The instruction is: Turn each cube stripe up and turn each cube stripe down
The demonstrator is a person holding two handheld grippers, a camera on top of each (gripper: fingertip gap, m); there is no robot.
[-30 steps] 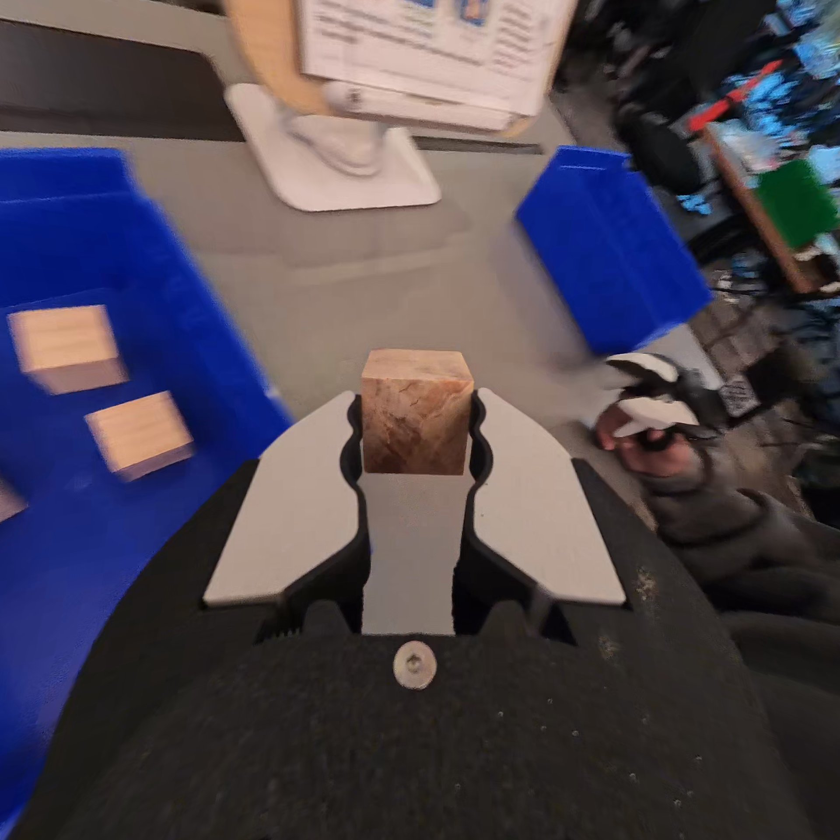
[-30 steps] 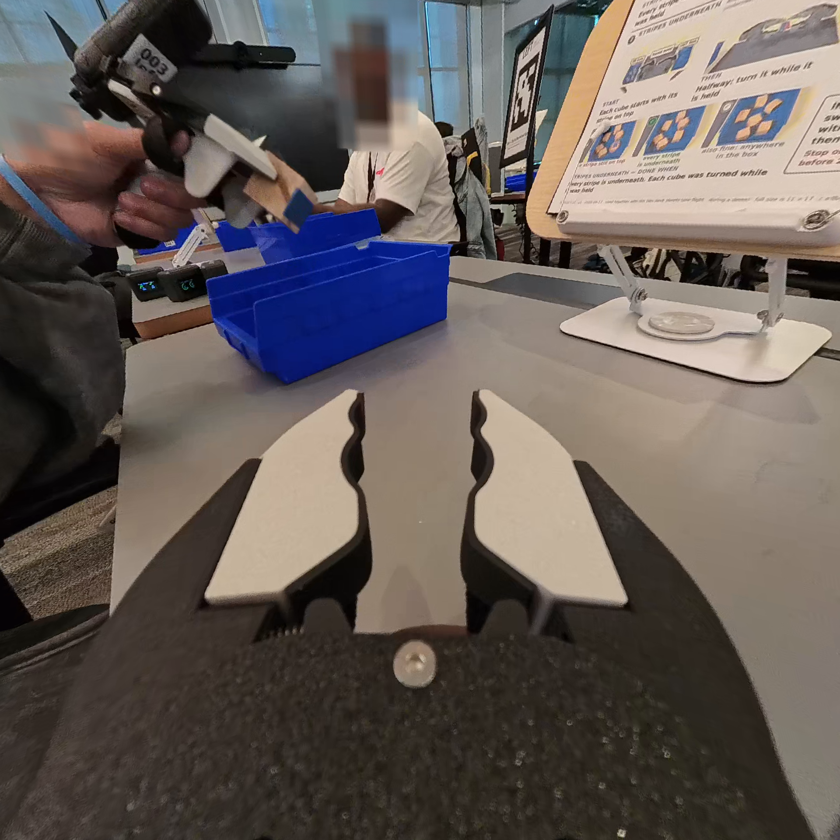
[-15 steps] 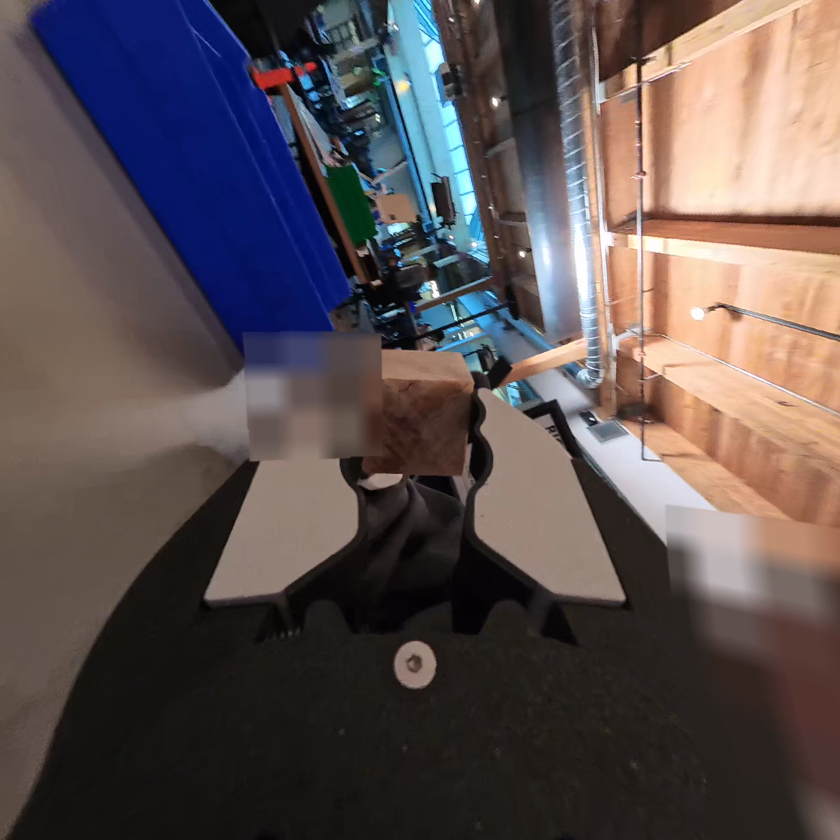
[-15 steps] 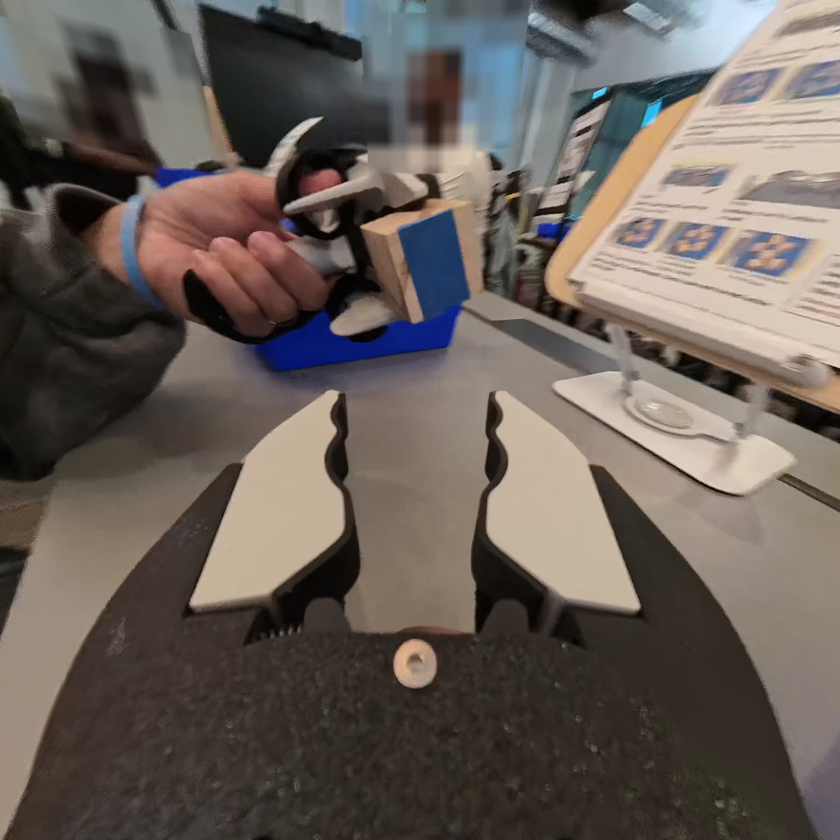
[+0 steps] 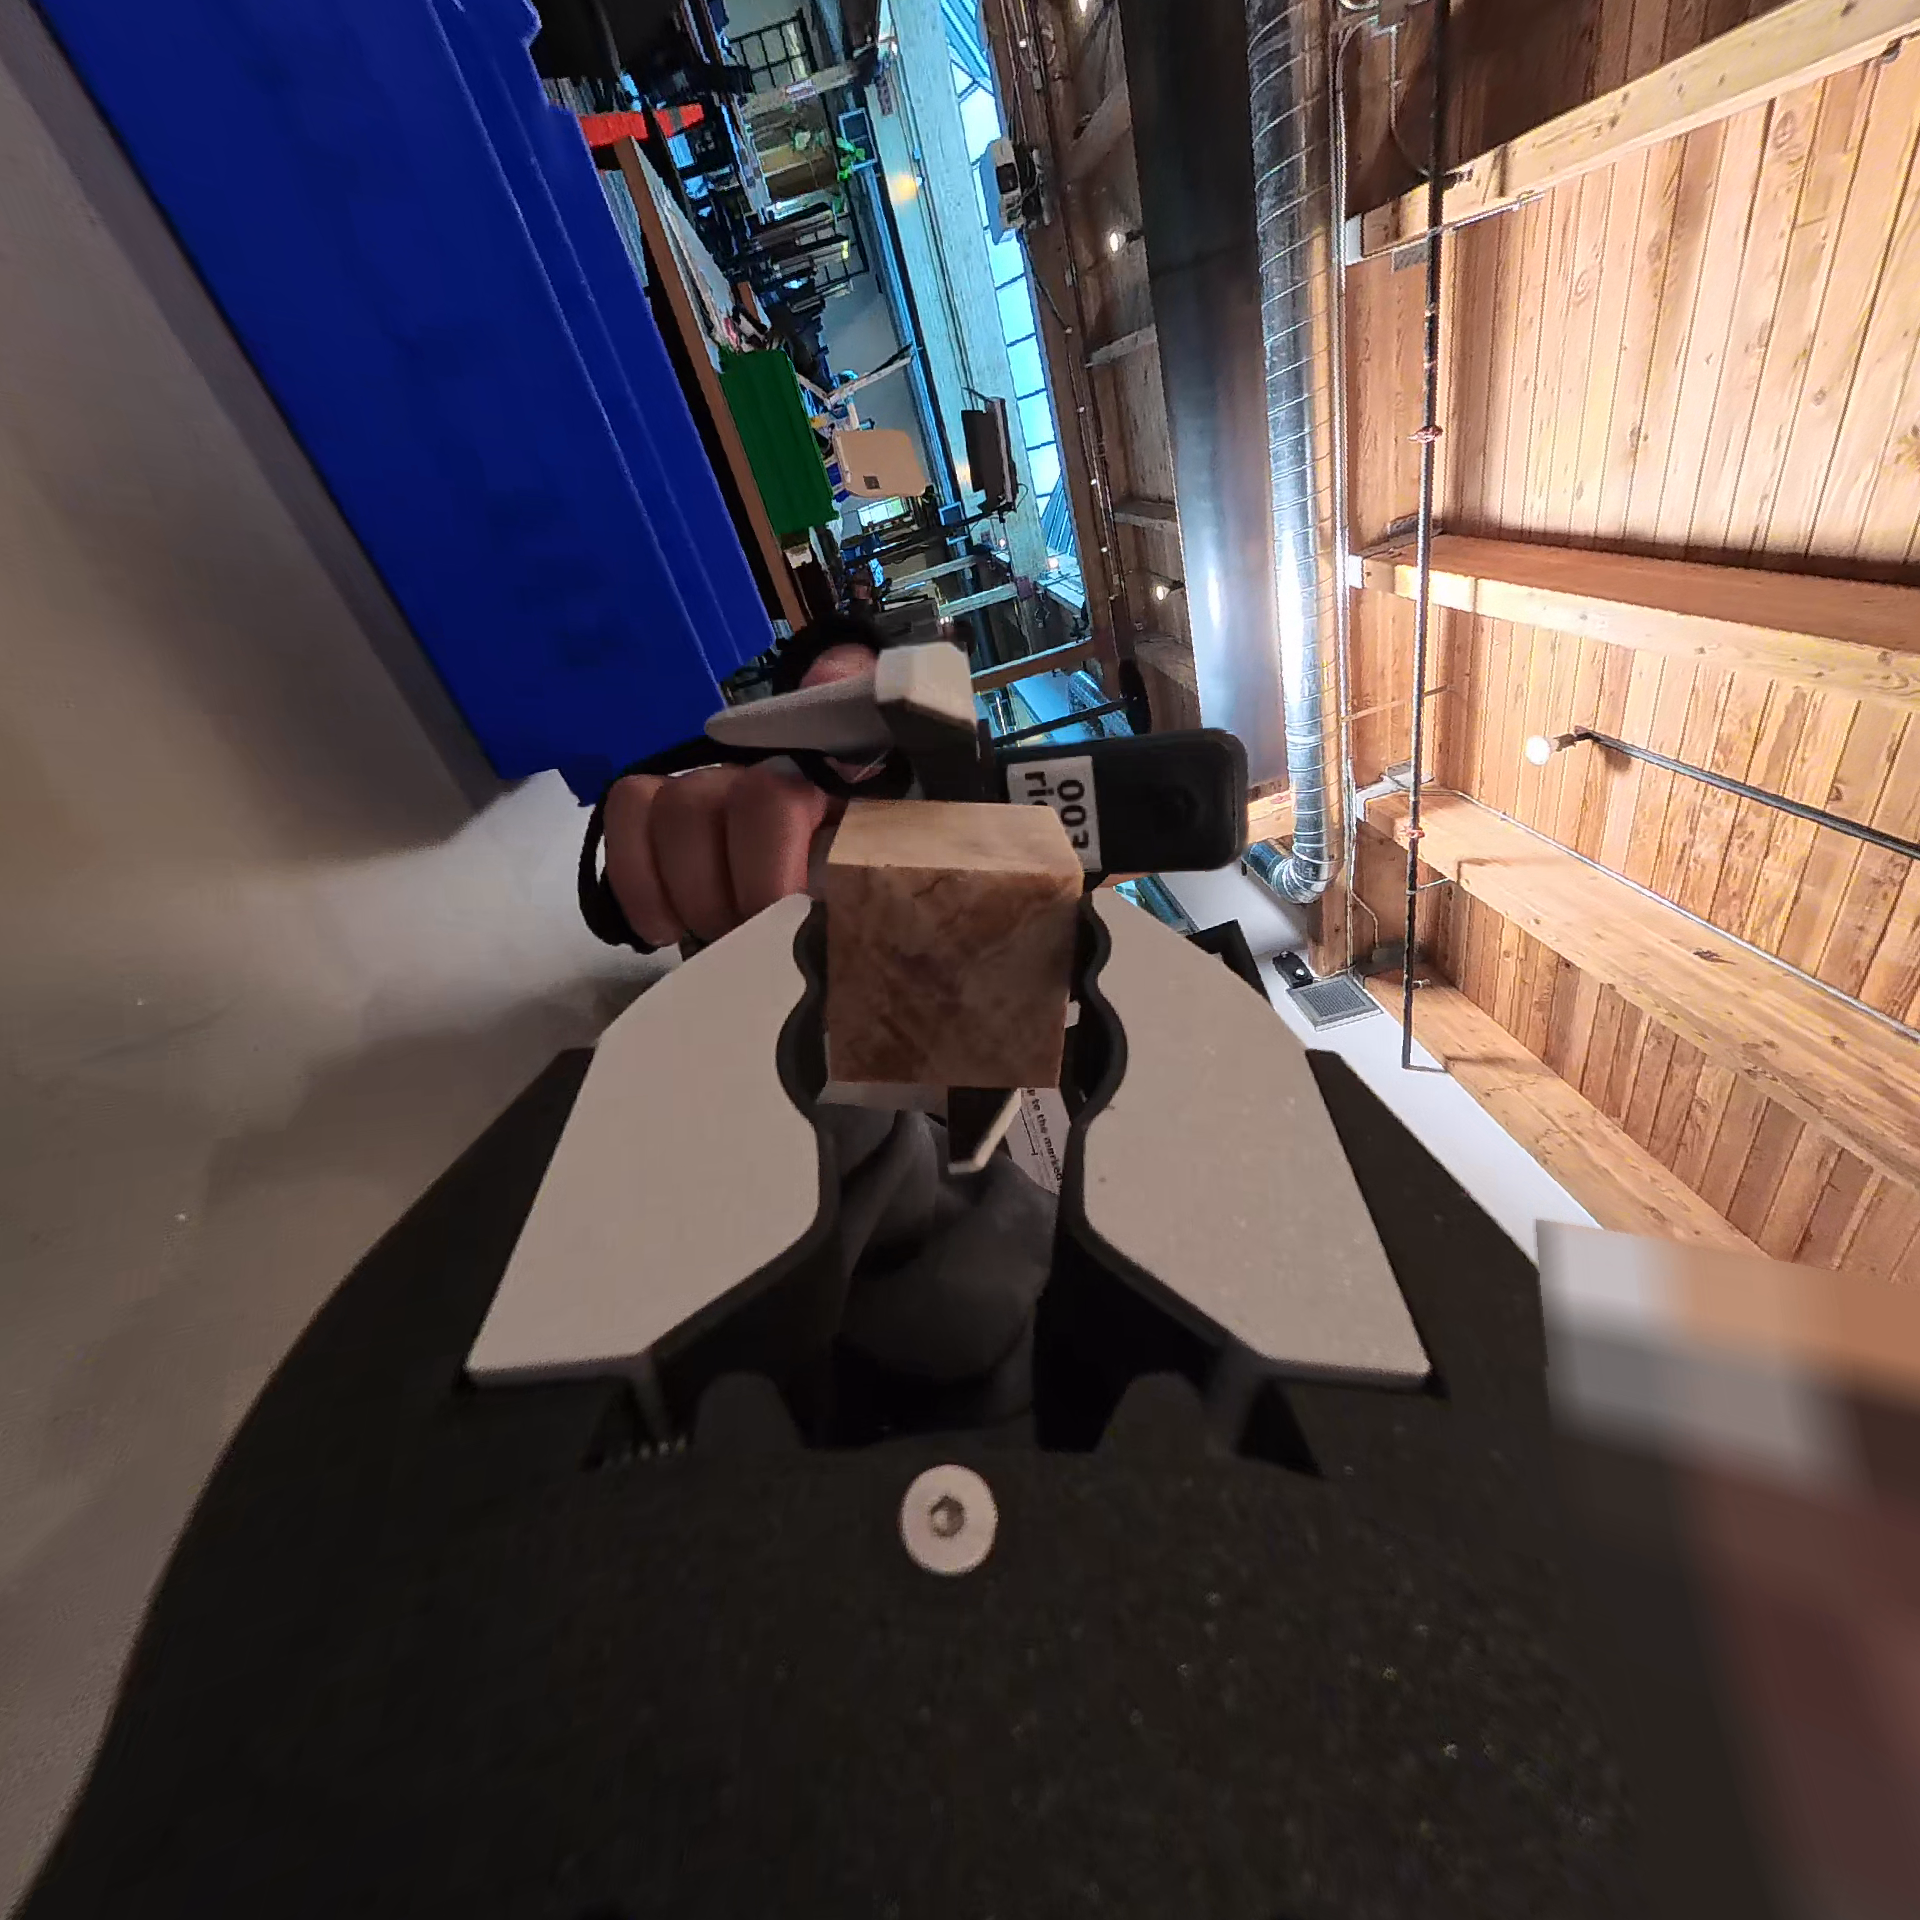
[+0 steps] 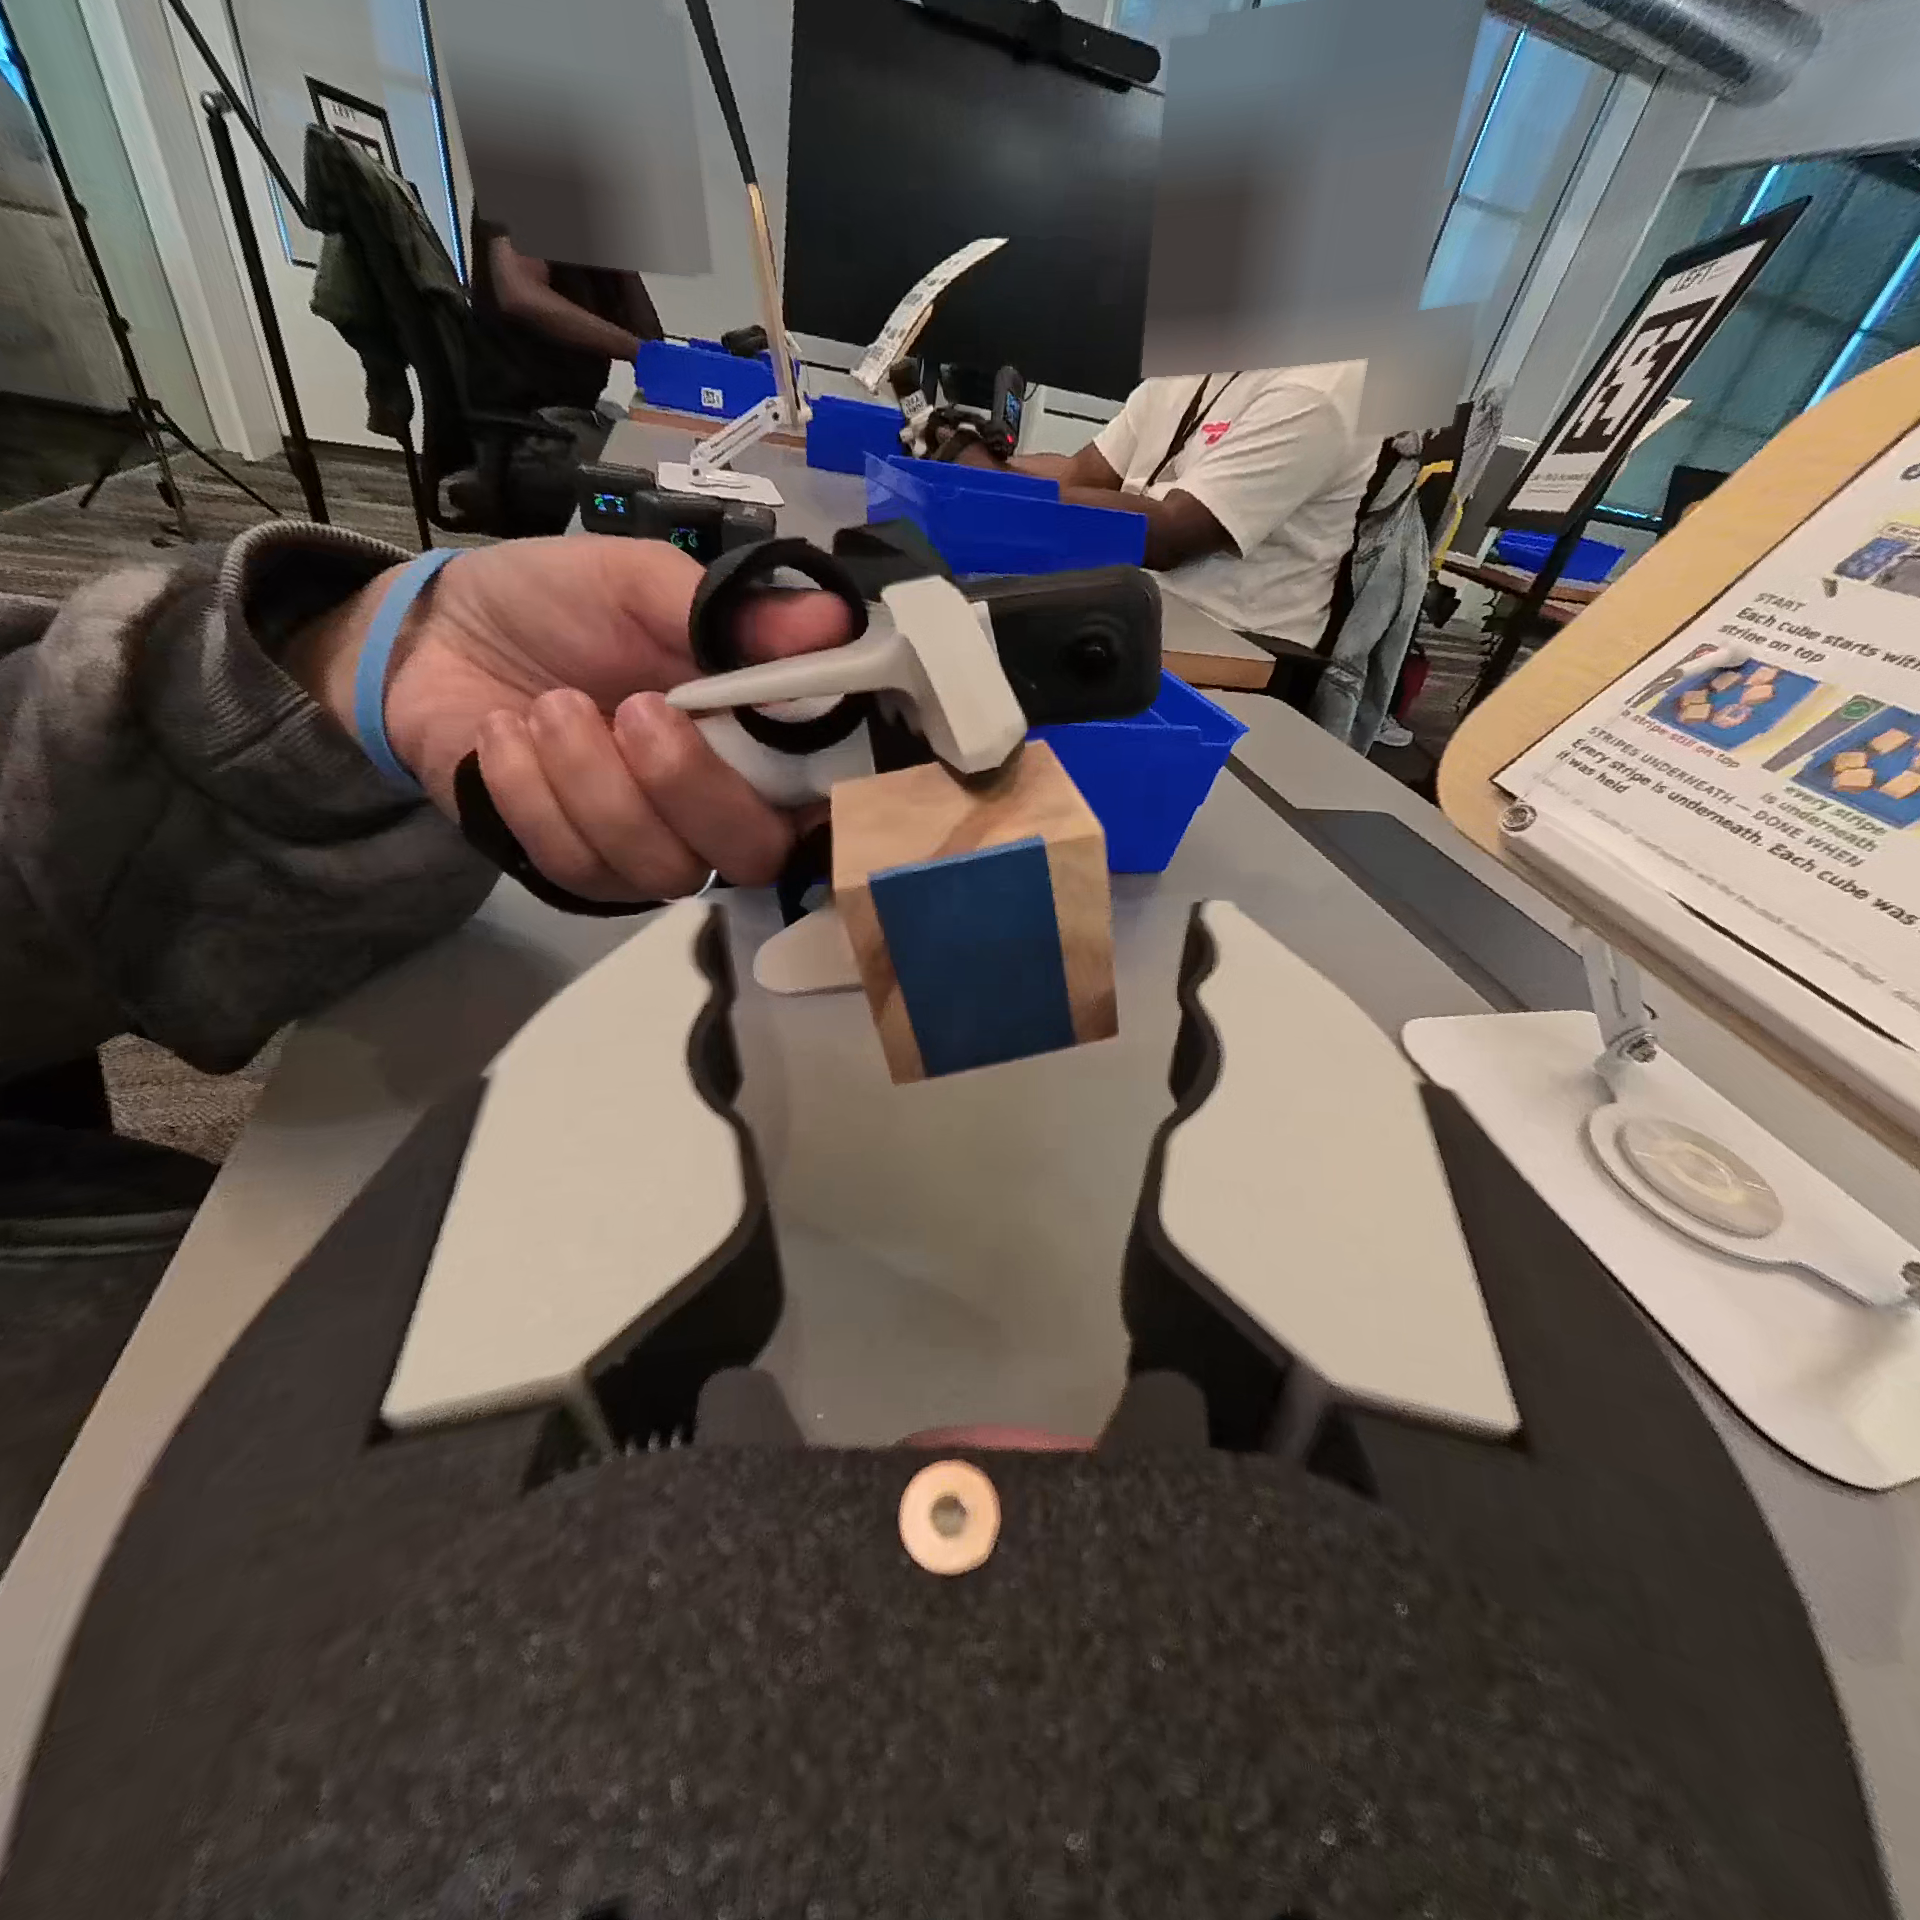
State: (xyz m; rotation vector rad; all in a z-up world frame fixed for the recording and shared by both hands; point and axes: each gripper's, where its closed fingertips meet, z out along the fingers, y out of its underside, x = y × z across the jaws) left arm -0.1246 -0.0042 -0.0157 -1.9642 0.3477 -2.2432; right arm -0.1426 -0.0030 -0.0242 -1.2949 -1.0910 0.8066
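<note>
One cube (image 5: 945,966), stripe hidden here

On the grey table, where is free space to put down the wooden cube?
Bare grey table lies below the wooden cube, between the blue plastic bin and the white stand base. The left gripper, holding the cube, crowds the left.

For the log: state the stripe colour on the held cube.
Blue stripe on the wooden cube; clearest in the right wrist view.
</note>
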